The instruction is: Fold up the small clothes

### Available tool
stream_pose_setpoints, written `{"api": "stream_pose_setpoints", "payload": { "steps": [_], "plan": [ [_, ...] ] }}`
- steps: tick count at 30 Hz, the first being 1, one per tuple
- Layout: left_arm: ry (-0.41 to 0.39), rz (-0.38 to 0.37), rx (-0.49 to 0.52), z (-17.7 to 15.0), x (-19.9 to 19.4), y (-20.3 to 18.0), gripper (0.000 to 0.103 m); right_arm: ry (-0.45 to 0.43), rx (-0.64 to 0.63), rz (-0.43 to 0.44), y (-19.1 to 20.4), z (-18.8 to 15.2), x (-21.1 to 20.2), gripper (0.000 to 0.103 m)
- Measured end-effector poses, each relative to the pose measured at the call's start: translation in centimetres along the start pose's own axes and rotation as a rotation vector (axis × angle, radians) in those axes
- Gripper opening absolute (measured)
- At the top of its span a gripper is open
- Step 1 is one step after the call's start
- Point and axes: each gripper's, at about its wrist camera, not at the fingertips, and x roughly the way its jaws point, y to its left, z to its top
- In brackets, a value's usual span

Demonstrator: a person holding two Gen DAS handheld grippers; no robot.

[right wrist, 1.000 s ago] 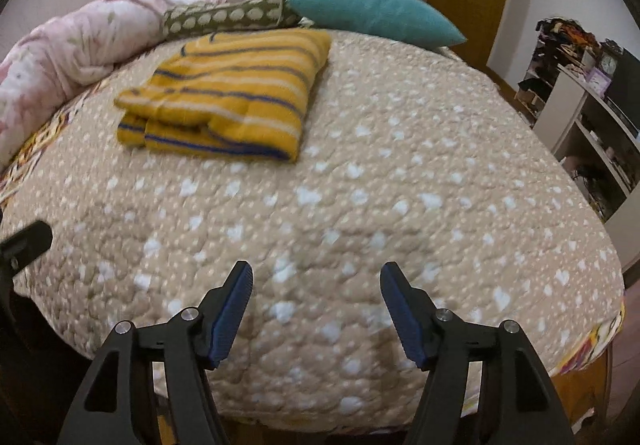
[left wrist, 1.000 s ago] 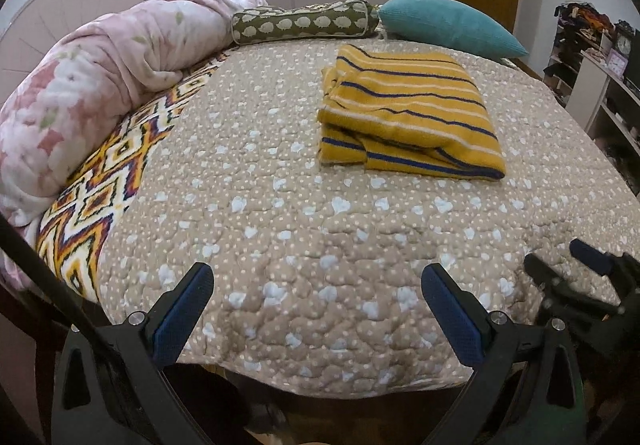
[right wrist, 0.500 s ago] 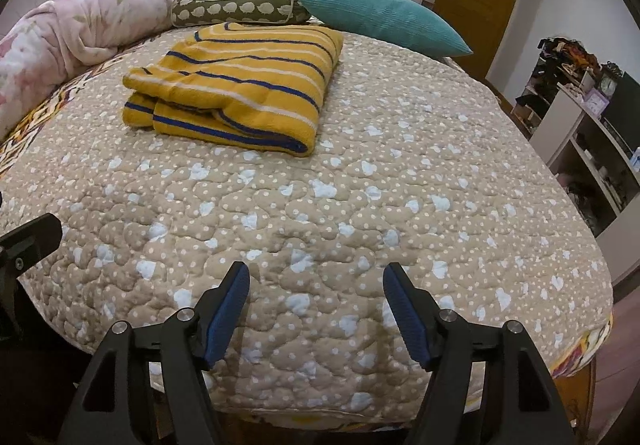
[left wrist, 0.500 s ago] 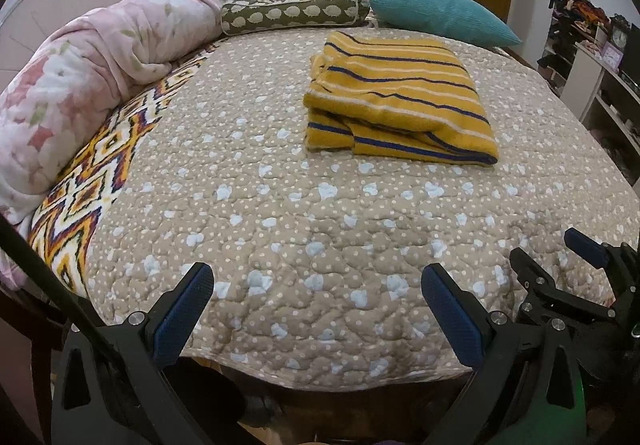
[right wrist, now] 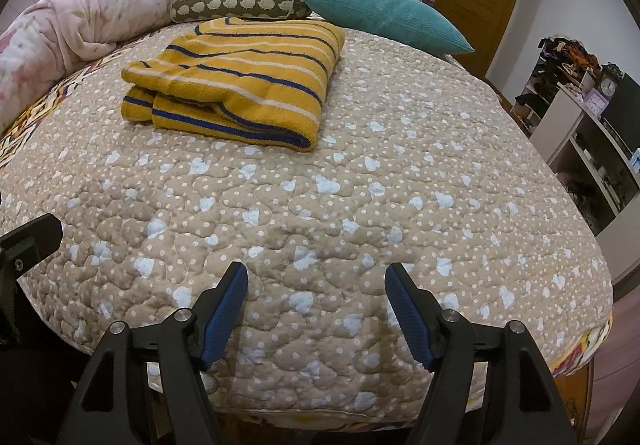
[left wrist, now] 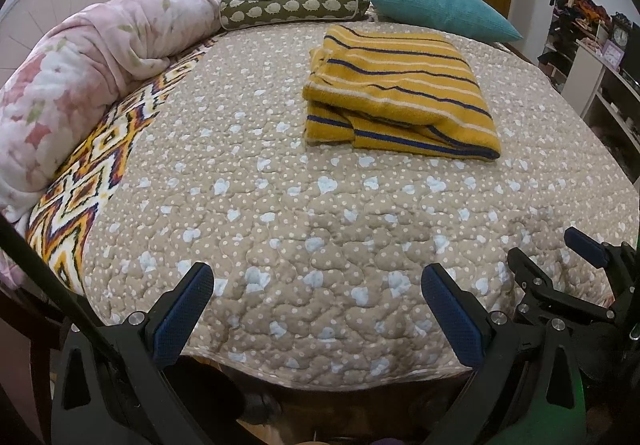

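Left to right across the bed: rolled pink floral fleece blanket (left wrist: 92, 85) along the left edge, olive bolster cushion with cream hedgehog print (left wrist: 294, 7) at the head, teal ribbed pillow (left wrist: 444, 15) beside it, then the mustard-yellow knit garment with navy and cream stripes (left wrist: 396, 93), already folded into a thick rectangle, resting on the beige quilted bedspread with white dots and pale blue hearts (left wrist: 280, 213) toward the far half of the bed. Left gripper (left wrist: 314, 311) is released, jaws wide, nothing between the blue pads, hovering over the near edge of the bed. Garment lies ahead and slightly right of it, well apart. Right gripper (right wrist: 316, 309) is also released and empty; its jaws have just been opening a little, with only bedspread visible in the gap. From it the garment (right wrist: 236, 77) lies ahead and to the left, well apart. So the garment sits roughly between the two lines of sight, far side, neither gripper clearly nearer. Its long axis runs away from the grippers toward the pillows, thick folded edge facing them. Fold looks finished; any further reach likely goes forward and inward from both sides. White shelving unit (right wrist: 580, 133) stands off the bed's right.
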Motion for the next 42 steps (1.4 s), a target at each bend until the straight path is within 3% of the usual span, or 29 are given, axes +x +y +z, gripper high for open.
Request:
{"api": "stream_pose_setpoints", "payload": {
  "steps": [27,42],
  "plan": [
    [0.03,-0.011,-0.008,-0.4,1.0,0.0,0.103,0.016,-0.011,-0.014,0.1,-0.2,0.7,0.08],
    [0.049,-0.023,-0.009,-0.6,1.4,0.0,0.103,0.012,-0.05,-0.074,0.8,-0.4,0.7,0.085]
  ]
}}
